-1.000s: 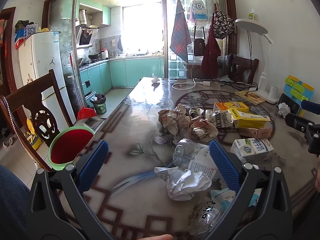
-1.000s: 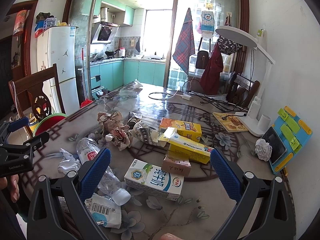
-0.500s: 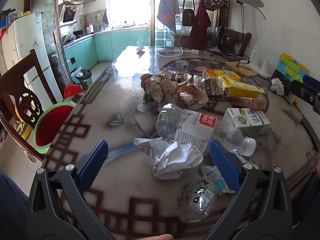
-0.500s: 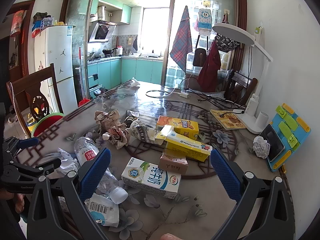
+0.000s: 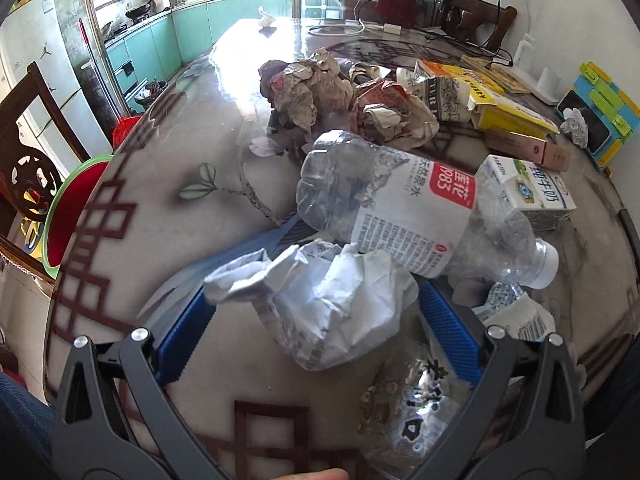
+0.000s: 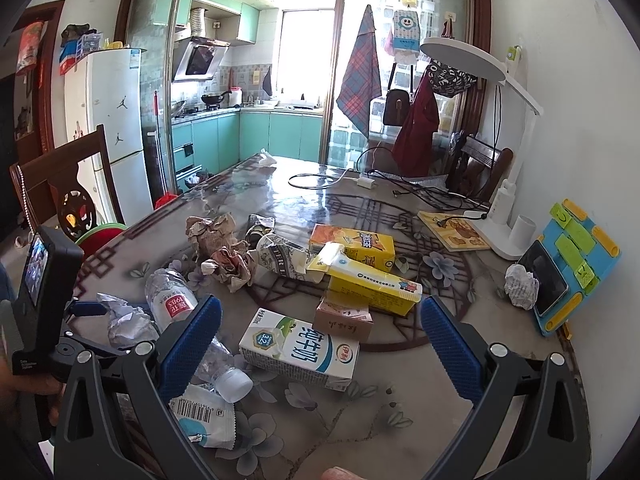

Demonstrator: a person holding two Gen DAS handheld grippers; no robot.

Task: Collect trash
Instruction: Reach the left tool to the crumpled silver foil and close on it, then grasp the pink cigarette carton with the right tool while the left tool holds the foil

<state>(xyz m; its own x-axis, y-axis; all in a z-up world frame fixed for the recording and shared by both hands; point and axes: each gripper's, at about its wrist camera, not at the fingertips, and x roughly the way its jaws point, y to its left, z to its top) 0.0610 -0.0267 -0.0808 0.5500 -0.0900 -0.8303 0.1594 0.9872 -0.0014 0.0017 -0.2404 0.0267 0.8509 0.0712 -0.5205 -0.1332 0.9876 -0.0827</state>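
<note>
My left gripper (image 5: 316,296) is open and low over the table, its blue pads (image 5: 184,336) on either side of a crumpled white paper wad (image 5: 332,300). Just beyond the wad lies a squashed clear plastic bottle (image 5: 400,208) with a white cap. The right wrist view shows the same wad (image 6: 128,322) and bottle (image 6: 176,304) at the left. My right gripper (image 6: 320,308) hangs open above a white milk carton (image 6: 300,352), holding nothing. A red bin with a green rim (image 5: 68,216) stands beside the table's left edge.
Brown crumpled papers (image 5: 304,88), yellow cartons (image 6: 372,288), a small brown box (image 6: 344,320) and a snack wrapper (image 6: 204,420) litter the table. A clear wrapper (image 5: 404,400) lies near the front edge. A phone stand (image 6: 568,276), lamp base (image 6: 508,236) and cables sit at the right and back.
My left gripper has dropped and pushed forward until its open fingers straddle the white paper wad. The right gripper has barely moved.
</note>
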